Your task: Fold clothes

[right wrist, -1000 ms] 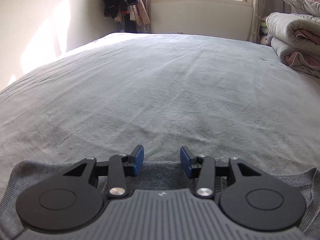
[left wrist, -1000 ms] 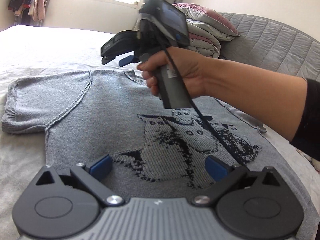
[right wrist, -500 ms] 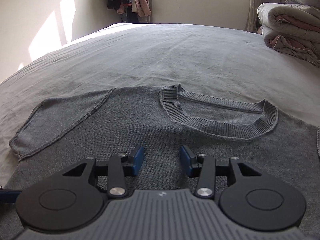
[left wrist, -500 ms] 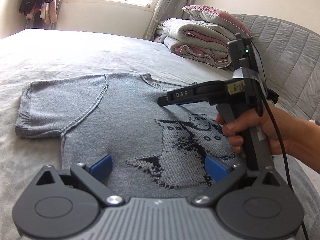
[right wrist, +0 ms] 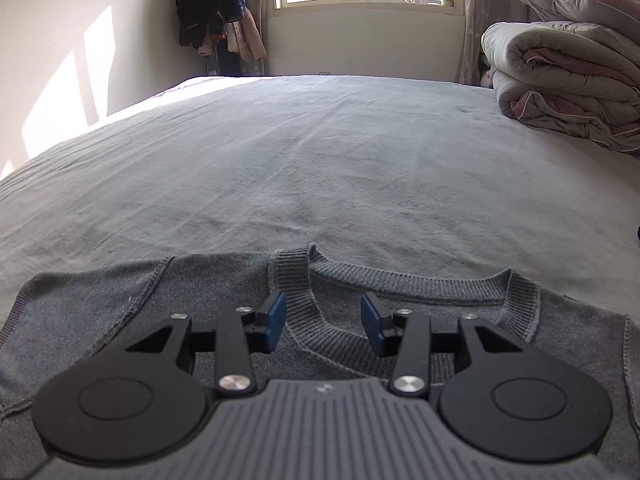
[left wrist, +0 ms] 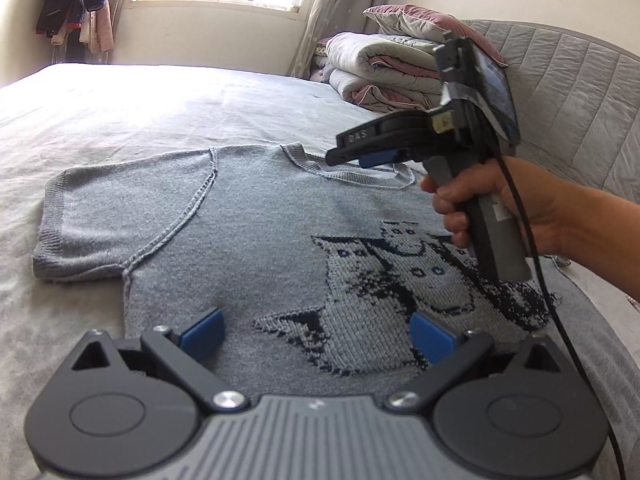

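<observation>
A grey knitted short-sleeved sweater with a dark cat pattern lies flat on the bed, its front up and its neck toward the window. My left gripper hovers open over its lower body, with nothing between the blue pads. In the left wrist view a hand holds my right gripper above the ribbed collar. The right wrist view shows the right gripper open over the collar, with only knit beneath the gap. Neither gripper grips the cloth.
The sweater lies on a grey bedsheet. Folded quilts are stacked at the right by a padded grey headboard. Clothes hang in the far corner beside the window.
The right gripper has swung from the left side of the sweater over to the collar on the right. The left gripper has kept its place above the hem.
</observation>
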Demonstrator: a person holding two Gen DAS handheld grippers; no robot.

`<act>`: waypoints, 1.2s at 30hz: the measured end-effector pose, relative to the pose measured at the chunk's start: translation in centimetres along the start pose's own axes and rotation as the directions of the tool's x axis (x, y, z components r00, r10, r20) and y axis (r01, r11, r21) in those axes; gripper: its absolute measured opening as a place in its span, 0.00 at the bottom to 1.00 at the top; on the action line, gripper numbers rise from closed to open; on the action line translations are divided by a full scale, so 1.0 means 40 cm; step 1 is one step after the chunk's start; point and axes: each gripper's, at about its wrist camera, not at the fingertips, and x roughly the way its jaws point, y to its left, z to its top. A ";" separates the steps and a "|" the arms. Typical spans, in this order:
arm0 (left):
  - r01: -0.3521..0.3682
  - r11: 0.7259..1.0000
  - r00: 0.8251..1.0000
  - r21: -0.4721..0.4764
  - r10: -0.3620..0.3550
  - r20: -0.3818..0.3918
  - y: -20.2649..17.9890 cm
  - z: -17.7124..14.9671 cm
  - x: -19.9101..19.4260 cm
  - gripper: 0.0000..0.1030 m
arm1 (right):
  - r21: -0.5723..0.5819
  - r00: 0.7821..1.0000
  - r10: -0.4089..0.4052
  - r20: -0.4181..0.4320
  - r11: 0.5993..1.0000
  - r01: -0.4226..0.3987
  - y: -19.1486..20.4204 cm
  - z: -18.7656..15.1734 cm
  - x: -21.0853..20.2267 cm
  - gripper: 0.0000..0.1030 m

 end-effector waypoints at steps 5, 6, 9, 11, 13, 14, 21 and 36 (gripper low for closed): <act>-0.017 1.000 1.000 0.015 0.017 -0.002 -0.007 -0.001 0.000 0.97 | -0.002 0.999 -0.034 -0.037 0.999 0.034 -0.076 -0.079 -0.086 0.45; -0.020 1.000 1.000 0.019 0.020 -0.003 -0.008 -0.001 0.000 0.97 | 0.008 0.998 -0.043 -0.047 0.999 0.043 -0.094 -0.093 -0.093 0.45; -0.027 0.999 1.000 0.026 0.027 -0.006 -0.010 -0.001 0.003 0.97 | 0.036 0.995 -0.073 -0.065 0.997 0.076 -0.142 -0.128 -0.103 0.45; -0.029 0.999 1.000 0.030 0.030 -0.007 -0.011 -0.002 0.006 0.97 | 0.061 0.995 -0.084 -0.058 0.994 0.088 -0.169 -0.132 -0.093 0.46; -0.032 0.999 0.999 0.035 0.033 -0.010 -0.013 -0.003 0.007 0.98 | 0.081 0.994 -0.095 -0.059 0.992 0.099 -0.190 -0.122 -0.070 0.48; -0.035 0.999 0.999 0.041 0.035 -0.012 -0.015 -0.003 0.008 0.98 | 0.088 0.993 -0.100 -0.058 0.991 0.105 -0.199 -0.116 -0.056 0.48; -0.040 0.998 0.999 0.053 0.040 -0.015 -0.019 -0.001 0.010 0.99 | 0.117 0.981 -0.188 -0.051 0.974 0.192 -0.205 -0.052 0.015 0.56; -0.050 0.996 0.998 -0.078 0.052 0.029 0.062 -0.005 -0.048 0.98 | -0.063 0.977 0.209 -0.041 0.975 -0.212 0.171 -0.056 -0.057 0.56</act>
